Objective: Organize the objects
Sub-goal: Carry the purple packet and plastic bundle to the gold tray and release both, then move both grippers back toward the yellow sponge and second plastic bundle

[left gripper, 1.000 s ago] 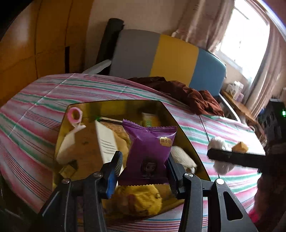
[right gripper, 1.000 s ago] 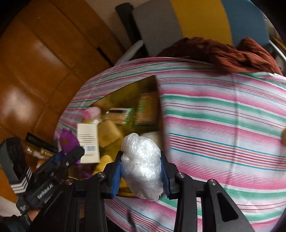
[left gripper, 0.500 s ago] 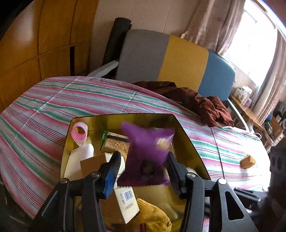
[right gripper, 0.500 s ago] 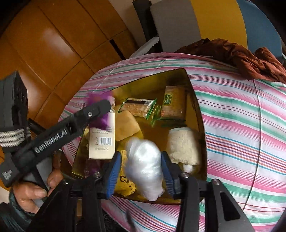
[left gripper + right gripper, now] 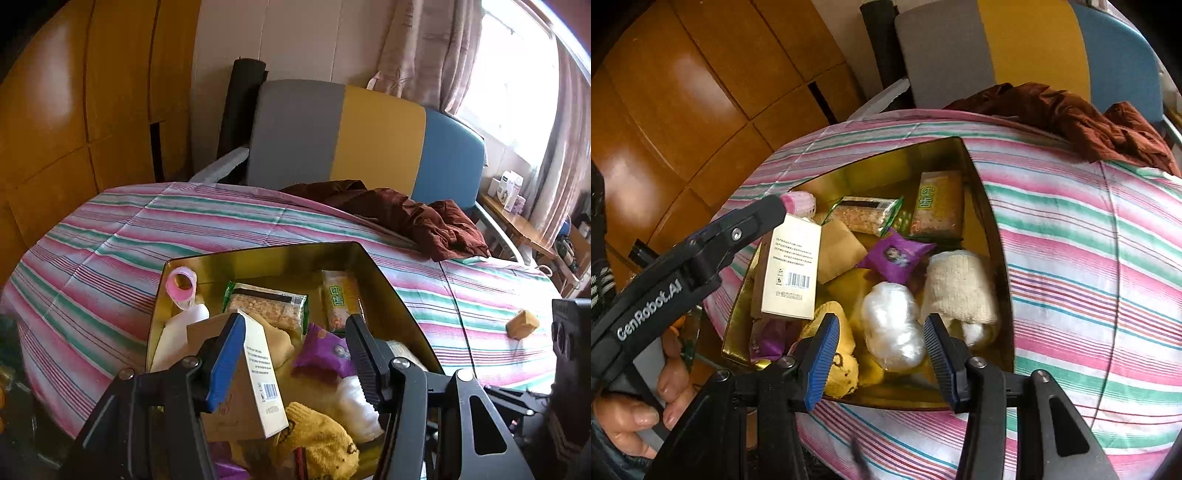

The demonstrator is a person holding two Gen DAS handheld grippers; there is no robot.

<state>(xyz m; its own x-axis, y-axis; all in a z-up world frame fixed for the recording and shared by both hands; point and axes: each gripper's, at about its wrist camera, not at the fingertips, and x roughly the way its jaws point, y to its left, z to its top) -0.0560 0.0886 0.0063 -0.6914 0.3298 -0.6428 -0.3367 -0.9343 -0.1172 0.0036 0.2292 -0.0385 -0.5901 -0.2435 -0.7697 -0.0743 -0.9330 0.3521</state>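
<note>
An open gold tin (image 5: 258,251) (image 5: 995,229) lies on the striped bed, filled with several items. My left gripper (image 5: 295,325) hovers over it with its jaws opening and nothing between the pads. The purple snack packet (image 5: 325,350) (image 5: 895,254) lies loose in the tin below. My right gripper (image 5: 881,325) stands open over the tin's near side. A crumpled white plastic bag (image 5: 892,325) (image 5: 356,406) rests on the tin's contents between the fingers, and the pads do not touch it.
The tin also holds a white barcode box (image 5: 792,266), a pink tape roll (image 5: 181,282), two cracker packs (image 5: 938,203), a yellow glove (image 5: 317,439) and a rolled white cloth (image 5: 960,288). A small tan block (image 5: 521,324) and a brown cloth (image 5: 406,218) lie on the bed.
Both grippers opened. The purple packet fell from the left gripper into the tin. The right gripper moved over the tin and let go of the white plastic bag, which now lies inside.
</note>
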